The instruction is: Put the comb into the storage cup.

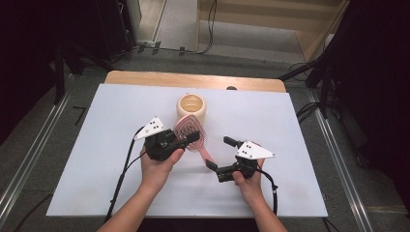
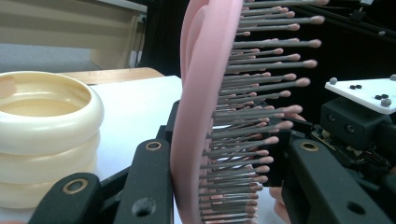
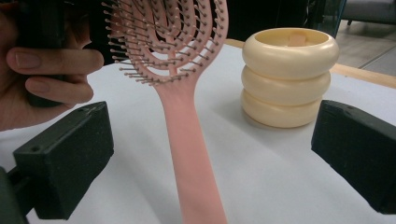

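Pink hairbrush [image 1: 189, 131] clamped at its head in the left gripper [image 1: 180, 138], centre frame.
Handle slanting down-right between the wide-open jaws of the right gripper [image 1: 218, 153], untouched; cream ribbed holder [image 1: 191, 107] just behind on the white counter [image 1: 96, 145].

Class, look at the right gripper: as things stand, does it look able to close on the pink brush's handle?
Probably yes. The right gripper has its jaws wide open with the brush handle running between them, untouched; nothing blocks it.
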### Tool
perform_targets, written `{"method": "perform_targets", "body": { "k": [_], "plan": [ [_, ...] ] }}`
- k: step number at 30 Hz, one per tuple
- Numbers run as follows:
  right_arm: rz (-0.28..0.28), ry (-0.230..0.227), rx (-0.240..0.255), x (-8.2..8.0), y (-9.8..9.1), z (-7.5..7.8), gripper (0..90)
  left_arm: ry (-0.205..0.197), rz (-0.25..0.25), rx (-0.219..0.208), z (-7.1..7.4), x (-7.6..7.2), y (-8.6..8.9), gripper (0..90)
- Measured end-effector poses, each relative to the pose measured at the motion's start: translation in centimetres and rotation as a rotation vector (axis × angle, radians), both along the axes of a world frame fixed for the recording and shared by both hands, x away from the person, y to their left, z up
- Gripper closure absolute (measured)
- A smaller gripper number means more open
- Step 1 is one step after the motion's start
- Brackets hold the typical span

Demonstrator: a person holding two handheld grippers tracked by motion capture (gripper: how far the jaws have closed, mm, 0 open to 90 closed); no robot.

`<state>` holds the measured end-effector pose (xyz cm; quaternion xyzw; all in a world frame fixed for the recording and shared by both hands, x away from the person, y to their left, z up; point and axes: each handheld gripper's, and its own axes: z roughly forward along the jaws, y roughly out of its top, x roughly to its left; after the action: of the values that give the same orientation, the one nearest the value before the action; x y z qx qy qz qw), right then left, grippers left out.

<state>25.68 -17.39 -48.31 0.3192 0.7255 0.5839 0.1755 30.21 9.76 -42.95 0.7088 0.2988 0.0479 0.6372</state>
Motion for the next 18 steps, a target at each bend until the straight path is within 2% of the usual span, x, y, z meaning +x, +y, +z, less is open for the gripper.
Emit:
{"method": "perform_targets", "body": {
  "k": [18],
  "plan": [
    [-0.065,-0.018,-0.008,-0.7,-3.9,-0.7,0.0,-0.008,0.022,-0.006,0.5,0.7,1.0,65.1]
  ]
}}
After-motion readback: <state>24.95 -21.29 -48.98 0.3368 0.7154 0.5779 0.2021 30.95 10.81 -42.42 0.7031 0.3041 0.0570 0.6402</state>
